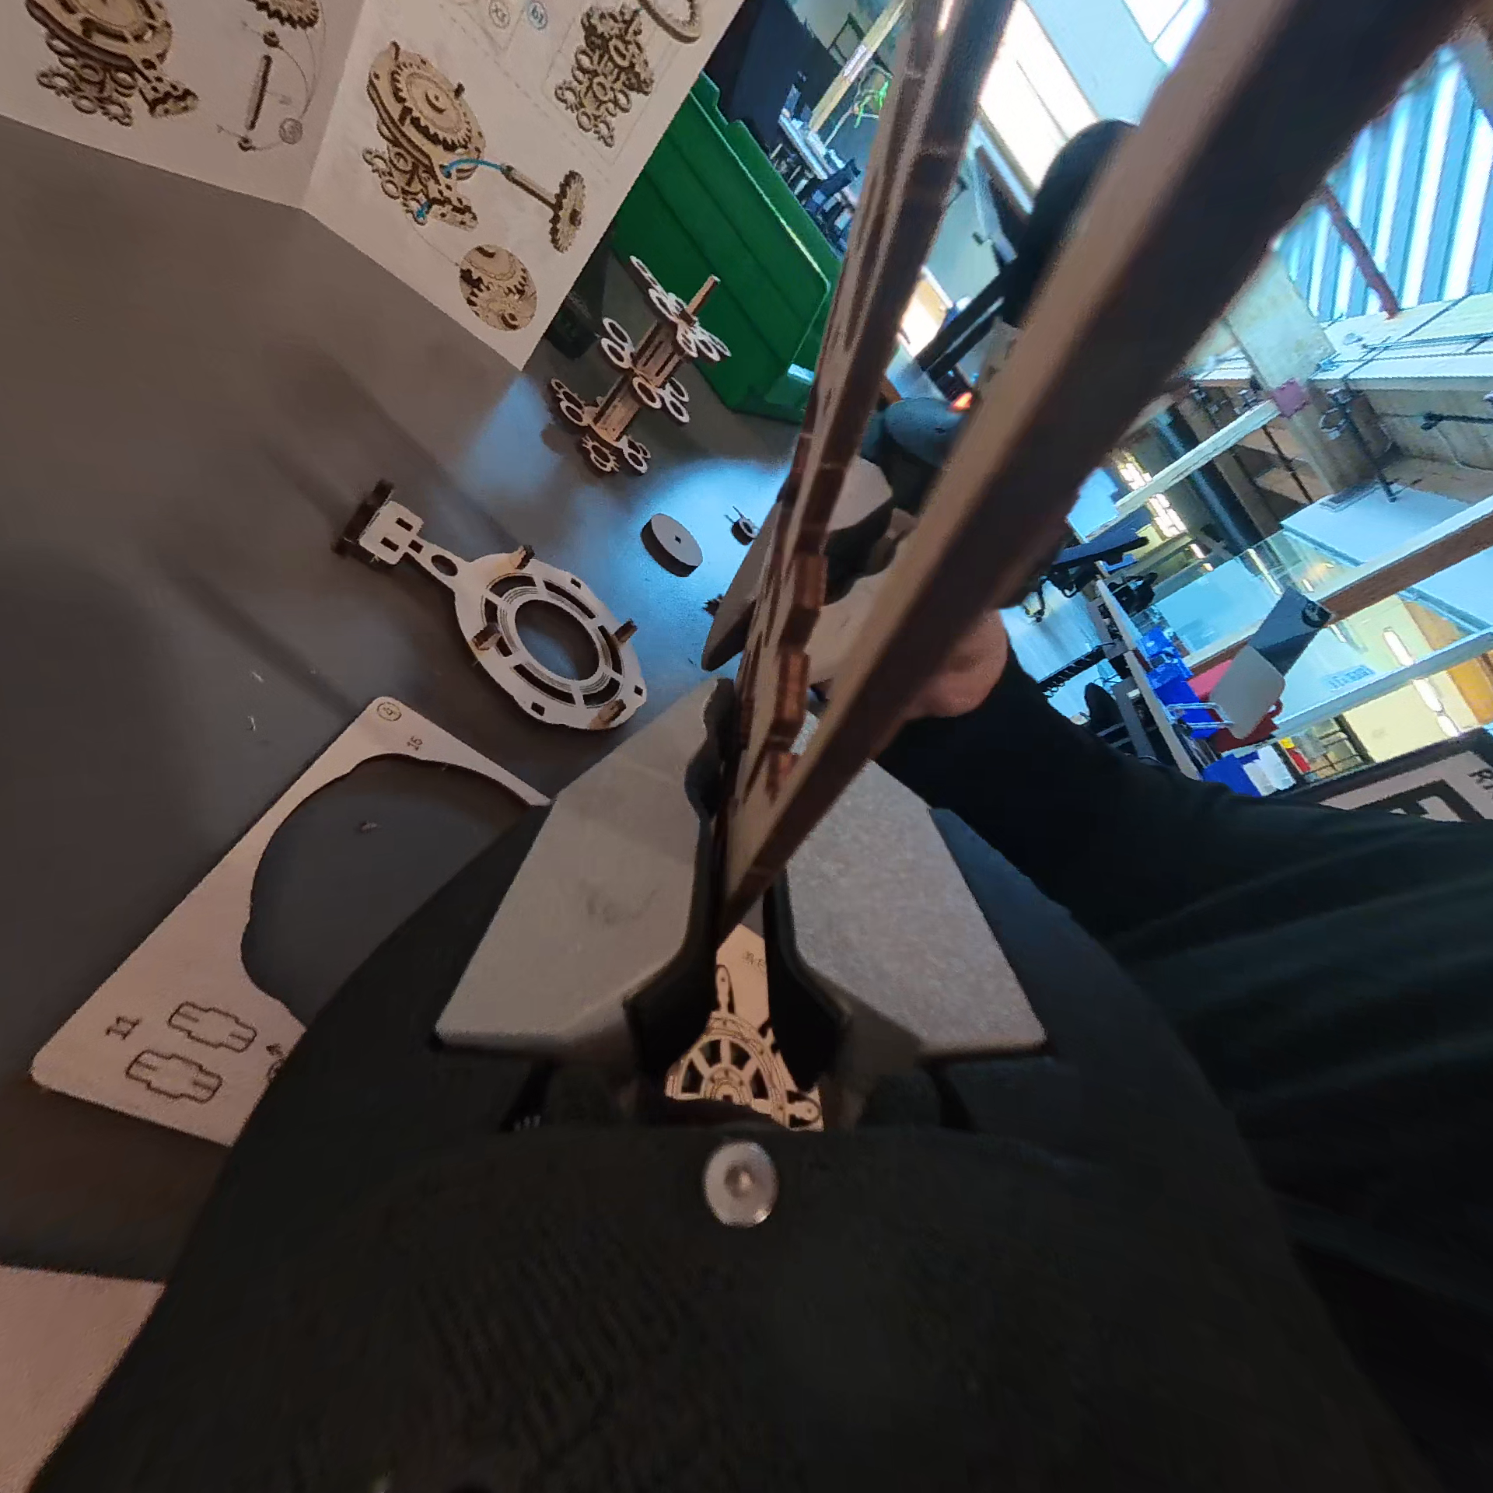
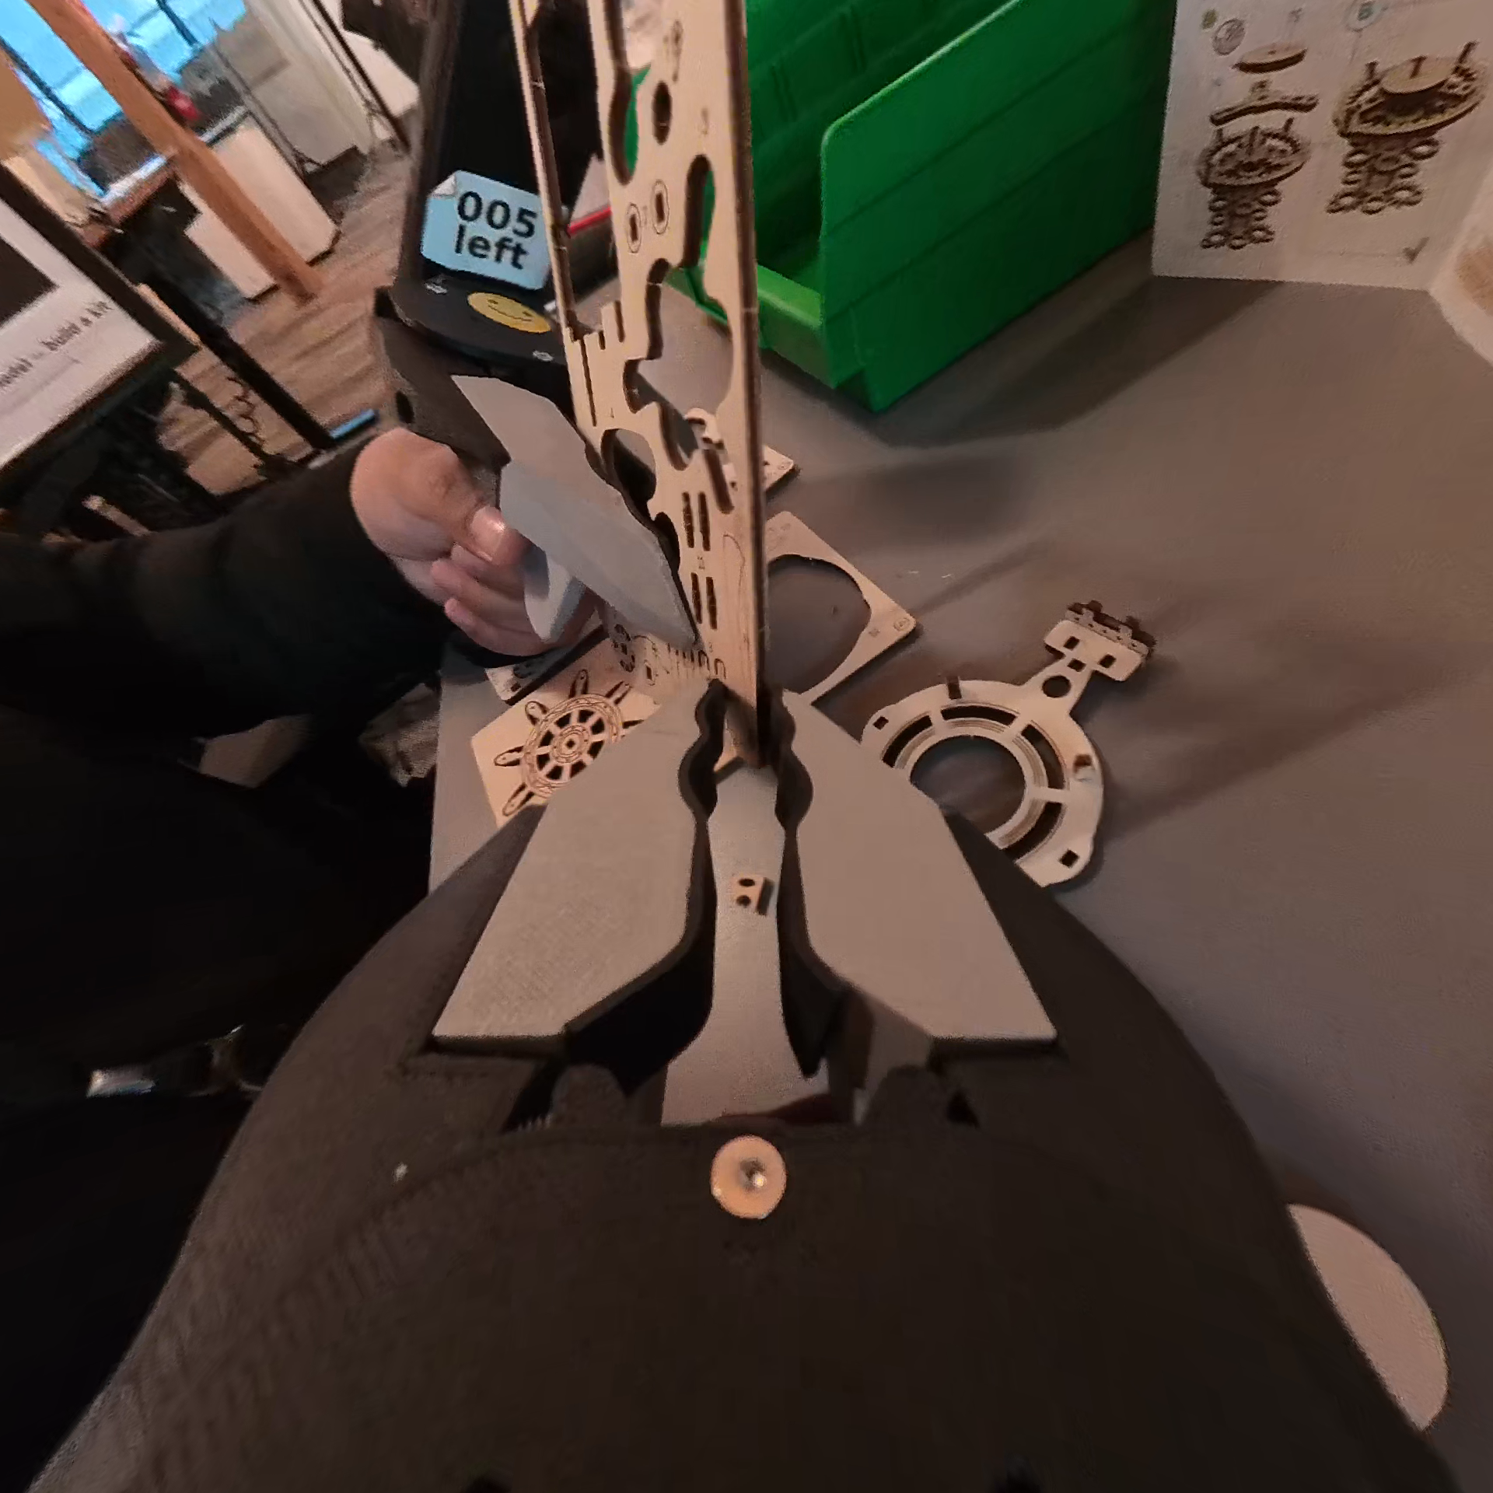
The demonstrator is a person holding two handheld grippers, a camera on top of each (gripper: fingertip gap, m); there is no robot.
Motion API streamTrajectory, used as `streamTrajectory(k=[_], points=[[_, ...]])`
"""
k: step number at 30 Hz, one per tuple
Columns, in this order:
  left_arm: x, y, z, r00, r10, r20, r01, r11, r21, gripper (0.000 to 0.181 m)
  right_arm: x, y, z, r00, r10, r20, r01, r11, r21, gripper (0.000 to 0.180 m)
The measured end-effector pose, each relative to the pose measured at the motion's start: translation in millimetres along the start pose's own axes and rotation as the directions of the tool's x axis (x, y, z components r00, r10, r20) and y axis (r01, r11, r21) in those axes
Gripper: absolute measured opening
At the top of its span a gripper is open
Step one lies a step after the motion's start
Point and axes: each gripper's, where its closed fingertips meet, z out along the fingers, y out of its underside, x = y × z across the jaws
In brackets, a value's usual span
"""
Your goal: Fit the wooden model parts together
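Observation:
A thin laser-cut wooden parts sheet (image 2: 695,339) stands on edge above the grey table, with several cut-outs in it. My right gripper (image 2: 745,723) is shut on its lower edge. My left gripper (image 1: 727,731) is shut on the same sheet (image 1: 961,404), seen edge-on and running up to the right. The left gripper also shows in the right wrist view (image 2: 565,525), held by a hand and clamping the sheet from the left. The right gripper shows in the left wrist view (image 1: 816,582), farther up the sheet.
On the table lie a ring-shaped wooden frame with a handle (image 1: 549,638) (image 2: 1002,767), a ringed wooden column (image 1: 638,380), a dark disc (image 1: 672,543), an emptied sheet (image 1: 210,969), a ship-wheel sheet (image 2: 565,743), a small wooden piece (image 2: 751,893), an open booklet (image 1: 404,121) and a green bin (image 2: 929,242). Less than 4 cm separates the two grippers' tips.

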Motion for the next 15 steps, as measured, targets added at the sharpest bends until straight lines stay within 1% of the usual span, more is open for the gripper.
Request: streamTrajectory(k=[2, 4, 6, 8, 9, 10, 11, 13, 14, 15], points=[[-0.6, -0.5, 0.0, 1.0, 0.008, 0.008, -0.008, 1.0, 0.004, 0.001, 1.2, -0.1, 0.2, 1.0, -0.002, -0.029, 0.002, 1.0, -0.001, 0.007], [0.7, -2.0, -0.2, 1.0, 0.009, 0.0, -0.009, 1.0, 0.015, 0.001, 0.7, -2.5, -0.3, 0.996, 0.083, 0.017, -0.083, 0.996, 0.029, 0.006], [-3.5, -1.5, 1.8, 0.999, 0.016, 0.033, -0.017, 1.0, 0.009, 0.001, 4.3, -1.4, 0.7, 0.985, 0.168, 0.048, -0.17, 0.985, 0.043, 0.005], [-4.3, -4.2, 2.7, 0.999, 0.014, 0.034, -0.015, 1.0, 0.02, 0.001, 7.1, -2.9, 0.0, 0.989, 0.147, 0.011, -0.147, 0.988, 0.055, 0.006], [0.4, -8.4, 1.2, 1.0, -0.014, -0.015, 0.014, 0.999, 0.048, 0.001, 4.7, -8.0, -2.5, 0.991, 0.128, 0.022, -0.13, 0.988, 0.086, 0.007], [5.9, -13.0, 0.2, 0.994, -0.074, -0.08, 0.08, 0.993, 0.083, 0.0, 1.2, -15.1, -6.7, 0.991, 0.122, 0.058, -0.128, 0.983, 0.13, 0.007], [8.4, -14.8, 1.5, 0.987, -0.112, -0.115, 0.124, 0.987, 0.098, 0.0, -0.3, -19.9, -10.3, 0.985, 0.139, 0.097, -0.153, 0.975, 0.16, 0.006], [10.0, -16.2, 4.4, 0.985, -0.117, -0.129, 0.13, 0.987, 0.099, 0.001, 0.2, -22.4, -14.3, 0.975, 0.162, 0.154, -0.19, 0.964, 0.184, 0.006], [9.7, -15.5, 6.1, 0.983, -0.129, -0.132, 0.142, 0.986, 0.092, 0.001, 1.0, -21.6, -15.5, 0.981, 0.135, 0.143, -0.16, 0.97, 0.182, 0.005], [7.6, -14.0, 7.4, 0.986, -0.127, -0.112, 0.136, 0.987, 0.085, 0.001, 3.1, -19.2, -15.0, 0.992, 0.085, 0.097, -0.1, 0.981, 0.165, 0.006]])
